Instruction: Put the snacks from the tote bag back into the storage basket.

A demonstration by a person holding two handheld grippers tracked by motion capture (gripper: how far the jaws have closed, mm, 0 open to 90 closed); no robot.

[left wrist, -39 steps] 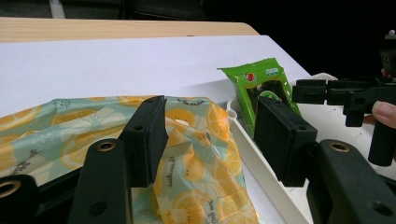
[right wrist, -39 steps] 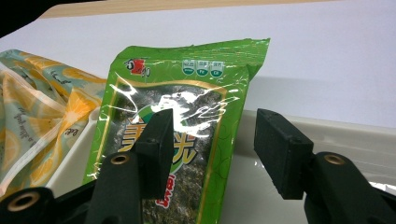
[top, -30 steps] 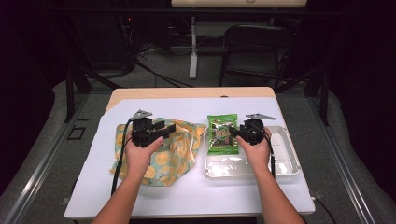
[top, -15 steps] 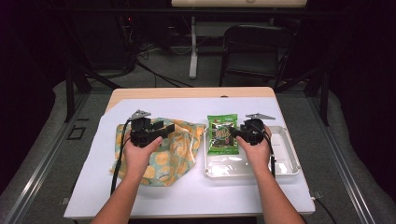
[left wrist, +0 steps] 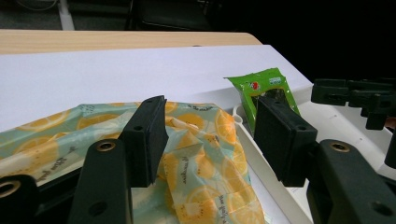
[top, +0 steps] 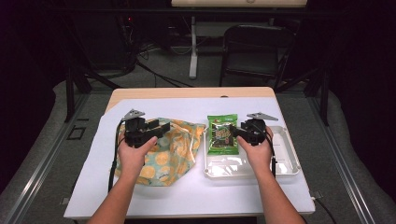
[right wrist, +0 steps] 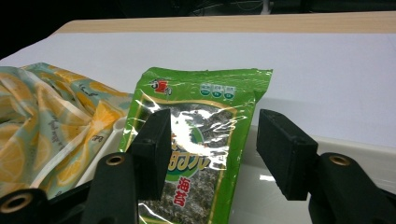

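Jaws gape wide on both grippers, holding nothing — right gripper [right wrist: 210,154] should probably close squarely on the green seaweed packet [right wrist: 201,140]; left gripper [left wrist: 210,140] hovers over the lemon-print bag [left wrist: 196,154].

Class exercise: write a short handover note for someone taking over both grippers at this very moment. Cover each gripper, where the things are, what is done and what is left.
Left gripper: open, holding nothing, over the lemon-print cloth bag, which lies crumpled on the white sheet.
Right gripper: open, jaws either side of the green snack packet, not closed on it.
Packet lies with its near end in the white tray, its far end over the rim.
Done: nothing gripped.
Left, probably: grasp the packet, open the bag, put the packet in.
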